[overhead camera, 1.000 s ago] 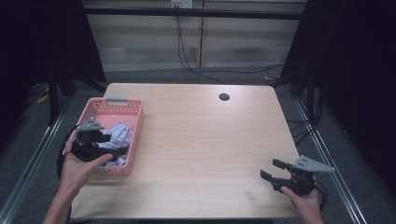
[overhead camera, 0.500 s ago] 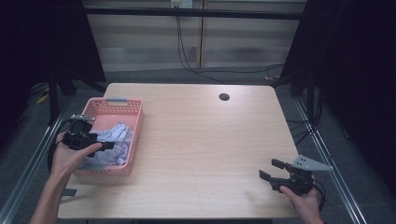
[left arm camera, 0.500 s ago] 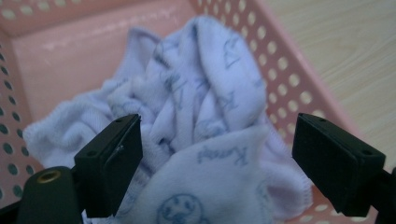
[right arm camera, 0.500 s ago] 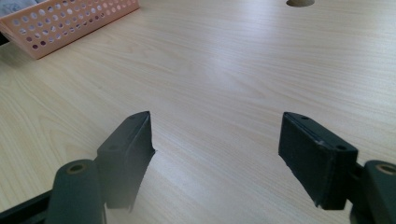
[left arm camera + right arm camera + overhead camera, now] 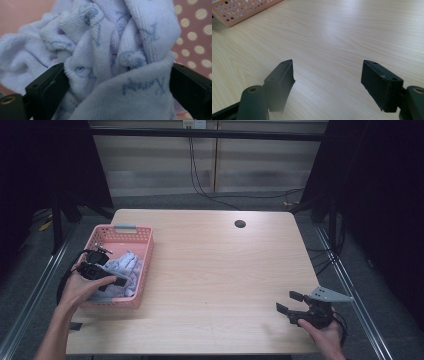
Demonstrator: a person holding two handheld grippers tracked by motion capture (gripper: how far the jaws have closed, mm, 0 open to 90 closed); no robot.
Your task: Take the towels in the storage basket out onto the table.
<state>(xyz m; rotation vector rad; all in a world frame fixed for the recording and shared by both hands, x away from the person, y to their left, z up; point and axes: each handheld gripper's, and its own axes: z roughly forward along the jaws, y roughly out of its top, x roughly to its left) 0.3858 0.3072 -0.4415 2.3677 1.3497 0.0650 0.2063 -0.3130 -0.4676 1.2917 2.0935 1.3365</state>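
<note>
Straddling towel (image 5: 112, 62) w/ L gripper (image 5: 102, 276); basket (image 5: 120, 232).

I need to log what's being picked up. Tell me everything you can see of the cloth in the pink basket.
The cloth is a pale lilac-white towel of soft, looped terry-like fabric with faint blue printed lettering and drawings. It lies crumpled in thick folds inside the pink basket, whose perforated wall shows behind it. The left gripper reaches into the basket; its black jaws stand wide apart with a bunched fold of the cloth between them, touching both.
</note>
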